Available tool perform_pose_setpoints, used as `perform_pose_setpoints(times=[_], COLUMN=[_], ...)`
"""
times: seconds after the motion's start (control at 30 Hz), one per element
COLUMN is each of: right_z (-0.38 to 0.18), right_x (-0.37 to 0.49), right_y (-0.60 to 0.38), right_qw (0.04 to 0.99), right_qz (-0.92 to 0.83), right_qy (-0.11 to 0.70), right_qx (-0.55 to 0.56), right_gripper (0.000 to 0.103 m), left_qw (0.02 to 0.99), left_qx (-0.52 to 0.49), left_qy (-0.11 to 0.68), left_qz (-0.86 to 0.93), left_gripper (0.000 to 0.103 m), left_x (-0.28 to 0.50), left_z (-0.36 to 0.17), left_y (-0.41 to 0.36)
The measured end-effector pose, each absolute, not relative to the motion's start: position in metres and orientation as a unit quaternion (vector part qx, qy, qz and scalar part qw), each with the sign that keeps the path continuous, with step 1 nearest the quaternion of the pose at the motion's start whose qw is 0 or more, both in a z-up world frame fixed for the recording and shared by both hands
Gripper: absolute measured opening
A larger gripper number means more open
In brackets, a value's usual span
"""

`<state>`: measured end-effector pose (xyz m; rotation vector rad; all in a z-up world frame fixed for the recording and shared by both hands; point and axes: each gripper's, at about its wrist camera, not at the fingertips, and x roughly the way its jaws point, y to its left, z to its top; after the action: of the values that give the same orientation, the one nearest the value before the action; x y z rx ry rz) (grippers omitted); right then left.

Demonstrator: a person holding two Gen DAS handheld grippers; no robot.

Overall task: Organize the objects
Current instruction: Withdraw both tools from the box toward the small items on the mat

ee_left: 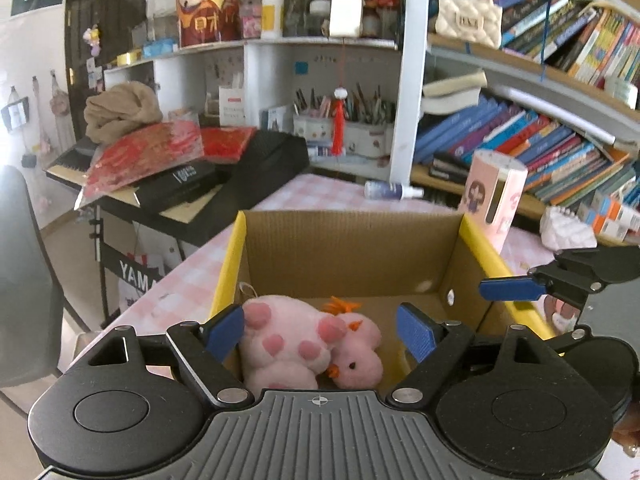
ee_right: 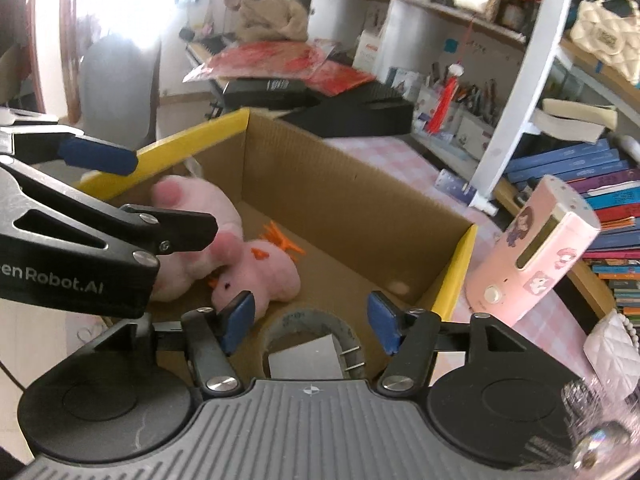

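The left gripper (ee_left: 320, 334) hung over the open brown cardboard box with yellow edges (ee_left: 348, 256), its blue pads spread wide and gripping nothing. The pink plush toy with darker pink spots and orange tufts (ee_left: 308, 344) lay between and below those pads on the box floor, against the left wall; whether the left pad brushed the plush, the left wrist view did not settle.

Over on the other side, the right gripper (ee_right: 314, 326) was released too, pads apart with nothing clamped. Just beneath it, at the near end of the box, sat a grey roll of tape (ee_right: 308, 328) with a pale flat card showing through its ring. The pink plush toy (ee_right: 256, 272) lay just beyond the roll, head toward the camera.

The box stood on the table with the pink checked cloth (ee_left: 320, 194). Beside its right wall stood a tall pink canister with cartoon stickers (ee_right: 532, 252), apart from the box. Shelves crammed with books (ee_left: 532, 140) filled the background to the right.
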<state>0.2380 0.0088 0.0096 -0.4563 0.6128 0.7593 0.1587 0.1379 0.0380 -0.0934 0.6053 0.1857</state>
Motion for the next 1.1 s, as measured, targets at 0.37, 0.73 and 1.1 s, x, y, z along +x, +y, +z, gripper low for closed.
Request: perform_pose_setpoints(times=[0.37, 0.73, 1.1], right_z=[0.041, 0.038, 0.010], right_x=[0.201, 0.146, 0.082], right_y=[-0.025, -0.047, -0.055], right_qw=[0.917, 0.933, 0.937], right_qz=[0.282, 0.231, 0.158], right_qy=[0.249, 0.252, 0.293], right_qx=[-0.135, -0.116, -0.101], right_gripper=[0.070, 0.071, 0.083], left_qw=[0.960, 0.958, 0.946], left_qx=[-0.060, -0.062, -0.048], left_qy=[0.258, 0.266, 0.307], left_qz=[0.093, 0.082, 0.093], left_gripper=[0.091, 0.091, 0.094], left_x=[0.114, 0.069, 0.019], left_z=[0.052, 0.044, 0.020], left_y=[0.136, 0.135, 0.133])
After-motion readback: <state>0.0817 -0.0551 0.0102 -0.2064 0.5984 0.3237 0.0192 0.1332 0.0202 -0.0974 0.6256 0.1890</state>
